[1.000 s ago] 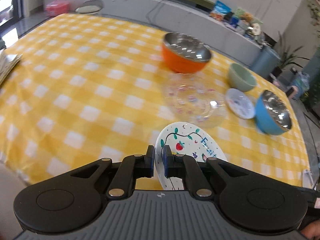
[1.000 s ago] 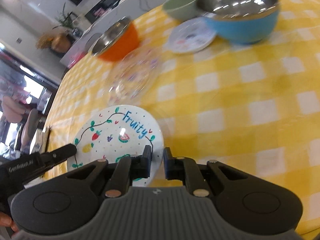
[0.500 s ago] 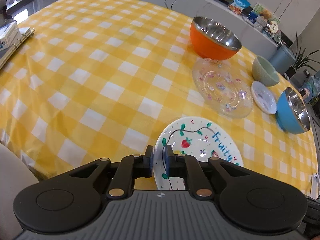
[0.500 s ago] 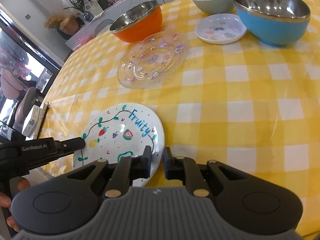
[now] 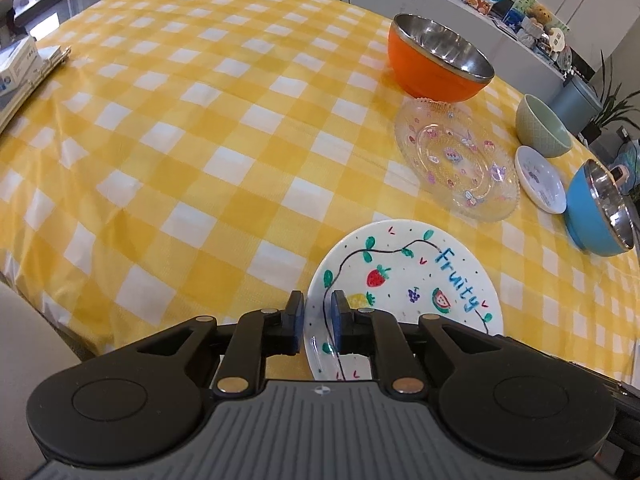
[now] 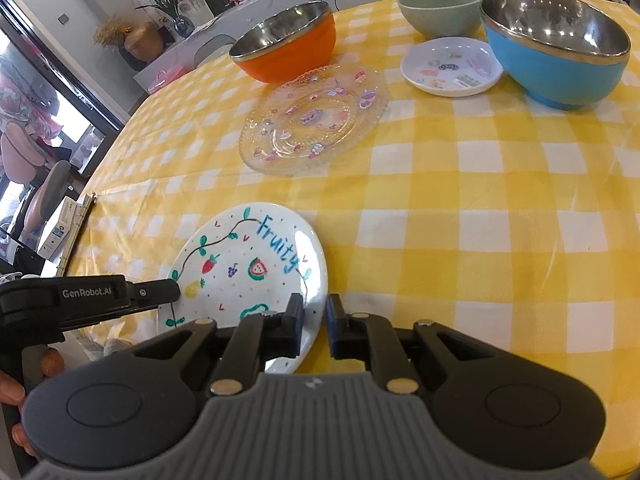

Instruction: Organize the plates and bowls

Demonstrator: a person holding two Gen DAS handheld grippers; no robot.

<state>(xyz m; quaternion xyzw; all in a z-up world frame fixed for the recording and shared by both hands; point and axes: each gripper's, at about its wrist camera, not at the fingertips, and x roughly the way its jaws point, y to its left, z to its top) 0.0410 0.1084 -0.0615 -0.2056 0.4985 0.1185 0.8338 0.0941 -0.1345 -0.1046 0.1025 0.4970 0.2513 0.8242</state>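
My left gripper [image 5: 317,320] is shut on the near rim of the white "Fruity" plate [image 5: 404,280], held tilted above the table's front edge; it also shows in the right wrist view [image 6: 248,268], with the left gripper [image 6: 174,290] clamping its left rim. My right gripper [image 6: 314,326] is nearly shut and empty, just right of the plate's edge. Beyond lie a clear glass plate [image 6: 316,120], a small white saucer [image 6: 452,66], an orange bowl [image 6: 288,44], a green bowl [image 6: 440,8] and a blue bowl [image 6: 560,48].
The table has a yellow checked cloth [image 5: 200,128]. A binder and a box [image 5: 20,68] lie at its left edge. A counter with packets [image 5: 520,4] stands behind; chairs [image 6: 44,196] stand to the left.
The left gripper has pulled back and up with the Fruity plate, so more of the table shows. The right gripper has steadied beside the plate's right edge.
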